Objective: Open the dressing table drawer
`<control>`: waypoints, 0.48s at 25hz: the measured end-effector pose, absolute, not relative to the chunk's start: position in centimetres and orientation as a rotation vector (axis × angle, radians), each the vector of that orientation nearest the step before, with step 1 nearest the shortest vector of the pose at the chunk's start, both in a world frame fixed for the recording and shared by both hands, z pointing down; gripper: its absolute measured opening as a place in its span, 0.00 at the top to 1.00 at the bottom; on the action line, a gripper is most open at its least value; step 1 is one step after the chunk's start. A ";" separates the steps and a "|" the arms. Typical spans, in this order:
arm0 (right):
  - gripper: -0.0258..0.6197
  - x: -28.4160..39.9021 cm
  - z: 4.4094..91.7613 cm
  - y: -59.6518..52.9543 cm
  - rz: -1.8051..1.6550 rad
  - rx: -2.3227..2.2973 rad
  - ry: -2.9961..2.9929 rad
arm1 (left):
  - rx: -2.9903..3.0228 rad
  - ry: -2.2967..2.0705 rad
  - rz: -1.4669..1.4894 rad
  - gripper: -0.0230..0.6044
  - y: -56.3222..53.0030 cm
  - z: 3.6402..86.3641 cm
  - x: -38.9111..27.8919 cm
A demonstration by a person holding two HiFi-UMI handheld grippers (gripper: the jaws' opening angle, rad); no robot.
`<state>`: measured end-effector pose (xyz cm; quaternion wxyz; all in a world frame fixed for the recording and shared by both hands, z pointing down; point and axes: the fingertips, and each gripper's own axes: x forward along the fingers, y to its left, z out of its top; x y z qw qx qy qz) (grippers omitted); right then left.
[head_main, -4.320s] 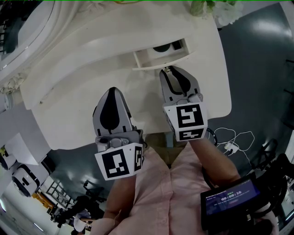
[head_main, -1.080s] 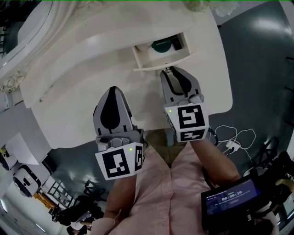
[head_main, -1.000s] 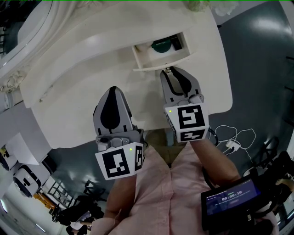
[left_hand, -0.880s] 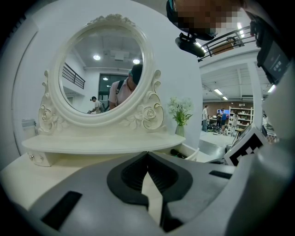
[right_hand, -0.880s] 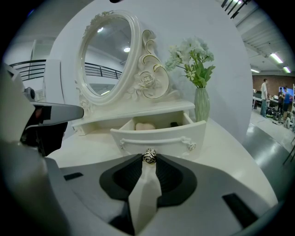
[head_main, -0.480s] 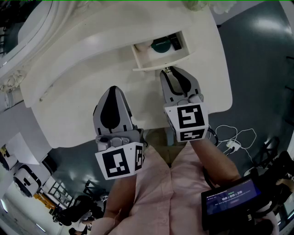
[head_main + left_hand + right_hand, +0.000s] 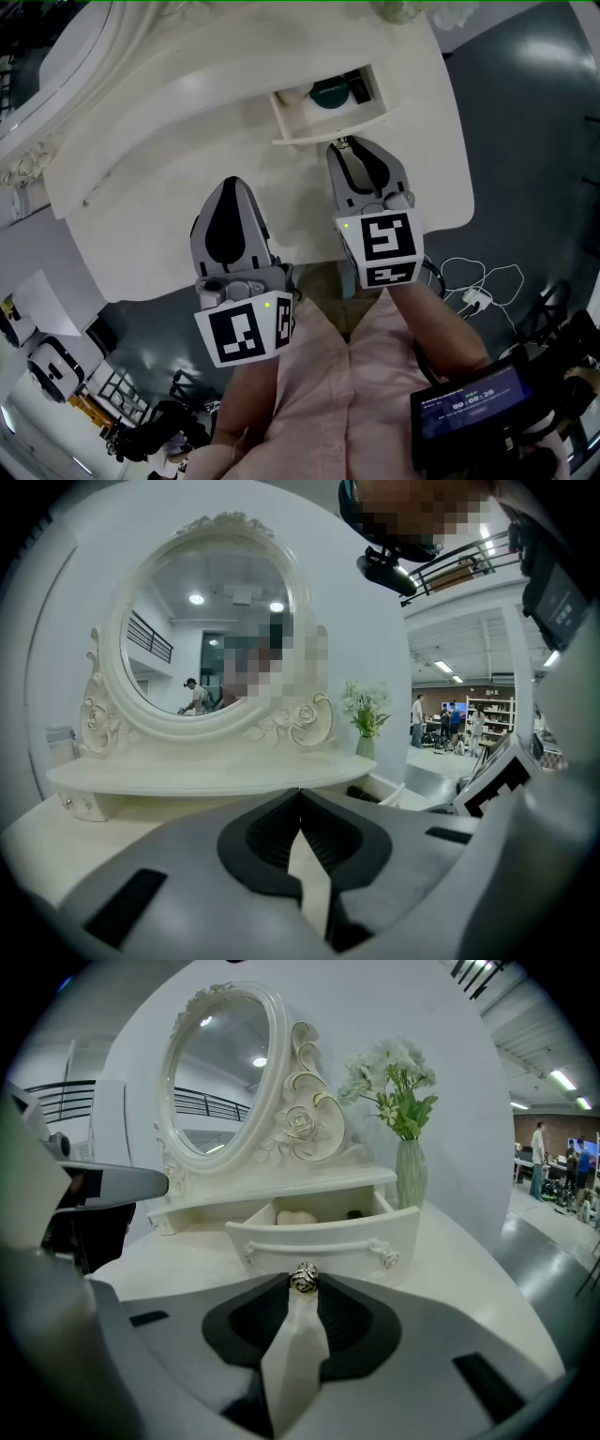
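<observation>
Here, white glossy table (image 7: 169, 216) with curved edge standing on dark grey shiny floor (image 7: 534, 122). Drawer (image 7: 323, 1237) sitting pulled out at table's back right, beneath the shelf; curved front bearing moulded rail with rosette ends. Right tongs (image 7: 303, 1283) clamping on small metal rose-shaped knob (image 7: 303, 1277) at drawer front. Left tongs (image 7: 300, 791) resting closed, tips together, empty, over bare tabletop. Oval mirror (image 7: 211, 630) in carved scroll frame rising behind; ribbed pale-green vase (image 7: 408, 1171) holding white flowers just beside it. Black-and-white square markers showing on right cube (image 7: 384, 239).
</observation>
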<state>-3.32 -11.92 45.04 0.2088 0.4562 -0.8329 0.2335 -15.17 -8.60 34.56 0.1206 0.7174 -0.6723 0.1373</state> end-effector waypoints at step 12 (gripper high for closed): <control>0.80 -2.9 43.3 -11.1 0.636 1.273 -2.328 | 2.142 -1.962 0.354 0.93 -8.7 32.9 -15.0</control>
